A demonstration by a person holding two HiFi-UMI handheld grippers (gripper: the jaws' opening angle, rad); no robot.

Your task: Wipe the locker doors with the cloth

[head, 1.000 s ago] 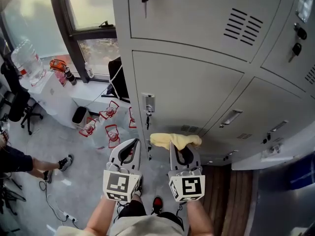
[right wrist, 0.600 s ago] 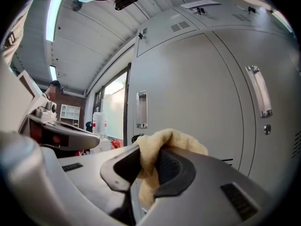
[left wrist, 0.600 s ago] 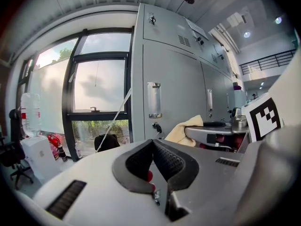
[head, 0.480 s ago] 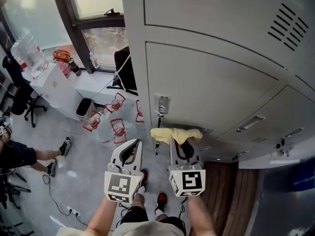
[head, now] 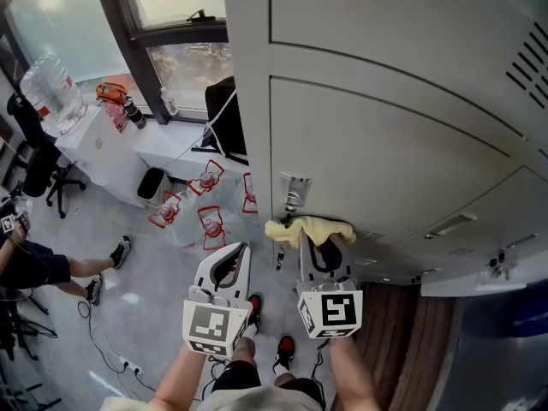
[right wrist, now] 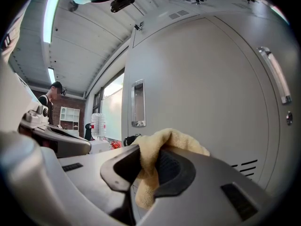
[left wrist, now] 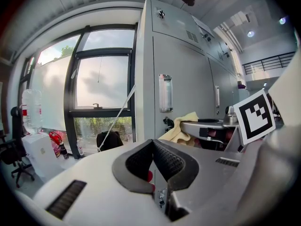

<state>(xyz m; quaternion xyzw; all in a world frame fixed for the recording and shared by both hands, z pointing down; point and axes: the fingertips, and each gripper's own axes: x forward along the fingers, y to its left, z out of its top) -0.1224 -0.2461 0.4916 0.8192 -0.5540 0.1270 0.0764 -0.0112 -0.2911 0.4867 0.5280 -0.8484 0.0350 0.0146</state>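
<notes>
A yellow cloth [head: 310, 229] is pinched in my right gripper [head: 318, 248], which is shut on it just below the handle recess [head: 295, 190] of a grey locker door [head: 394, 157]. In the right gripper view the cloth [right wrist: 160, 154] bulges out between the jaws, close to the door [right wrist: 207, 93] and its handle recess [right wrist: 138, 102]. My left gripper [head: 231, 259] hangs beside the right one, left of the locker's edge, shut with nothing in it. In the left gripper view its pads [left wrist: 153, 161] meet and the cloth [left wrist: 181, 127] shows to the right.
More grey locker doors [head: 402, 11] rise above and to the right. A window [head: 171, 24], a white cabinet [head: 103, 157] with a water jug [head: 51, 92], red-framed items [head: 210, 221] on the floor and a seated person's legs [head: 51, 268] lie to the left.
Both grippers and the cloth have drifted slightly right and down in the view, and the locker handle recess now sits closer above the cloth. The grips have not changed.
</notes>
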